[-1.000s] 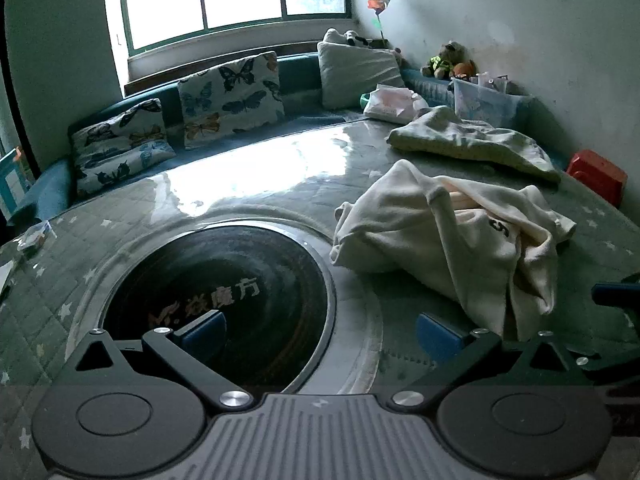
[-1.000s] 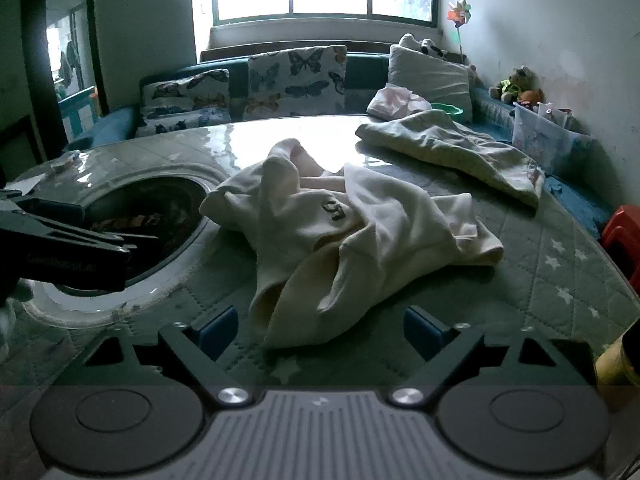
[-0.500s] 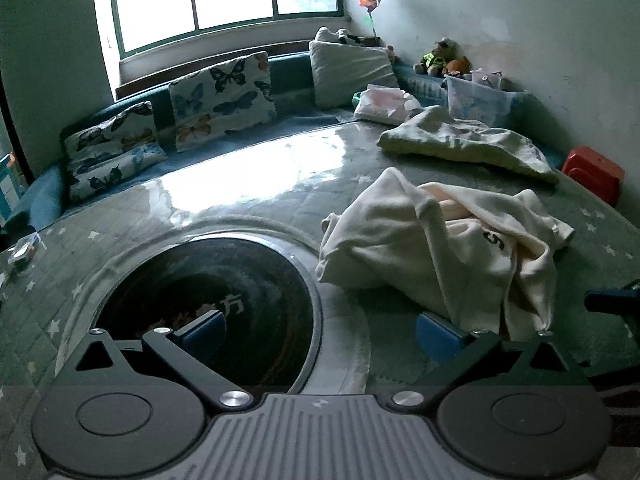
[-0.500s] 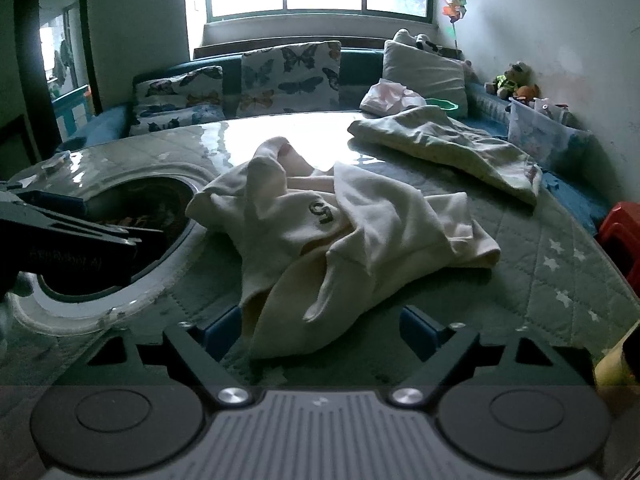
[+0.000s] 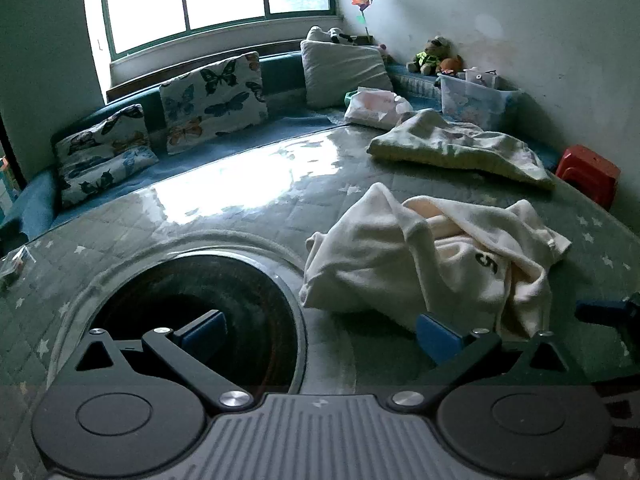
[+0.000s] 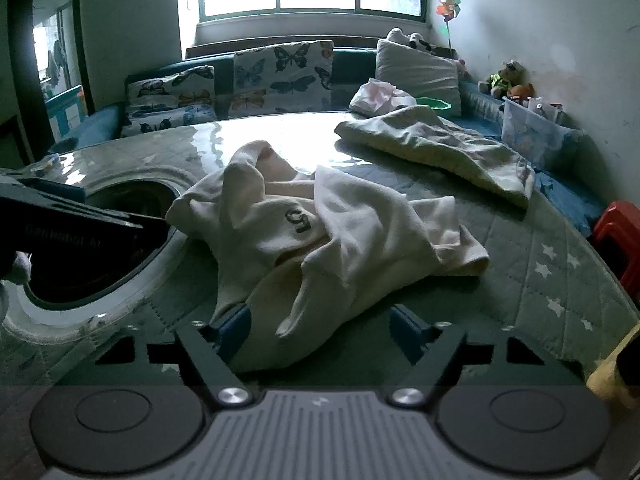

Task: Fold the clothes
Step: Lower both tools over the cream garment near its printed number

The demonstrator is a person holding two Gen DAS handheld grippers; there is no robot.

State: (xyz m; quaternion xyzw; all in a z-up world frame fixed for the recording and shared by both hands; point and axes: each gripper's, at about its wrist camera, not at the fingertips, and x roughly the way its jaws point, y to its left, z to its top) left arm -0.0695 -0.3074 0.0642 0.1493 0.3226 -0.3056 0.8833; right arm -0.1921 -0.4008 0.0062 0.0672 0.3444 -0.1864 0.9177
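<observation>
A crumpled cream garment (image 6: 320, 240) with a dark "5" on it lies in the middle of the round green quilted table (image 6: 540, 264). My right gripper (image 6: 320, 328) is low at its near hem. The jaws are closing with a fold of the cloth between them, and the right pad still stands apart from it. My left gripper (image 5: 320, 336) is open and empty over the rim of the dark round recess (image 5: 192, 300), with the cream garment (image 5: 432, 264) just beyond its right finger. A second pale garment (image 6: 440, 148) lies farther back.
Butterfly cushions (image 6: 280, 76) and a white pillow (image 6: 416, 72) line the blue bench behind the table. A clear plastic bin (image 6: 532, 132) and a red stool (image 6: 616, 232) stand at the right. A pink bag (image 6: 380, 96) sits at the table's far edge.
The right gripper's jaws have narrowed around the near hem of the cream garment, which now lies between them. The left gripper has drifted a little.
</observation>
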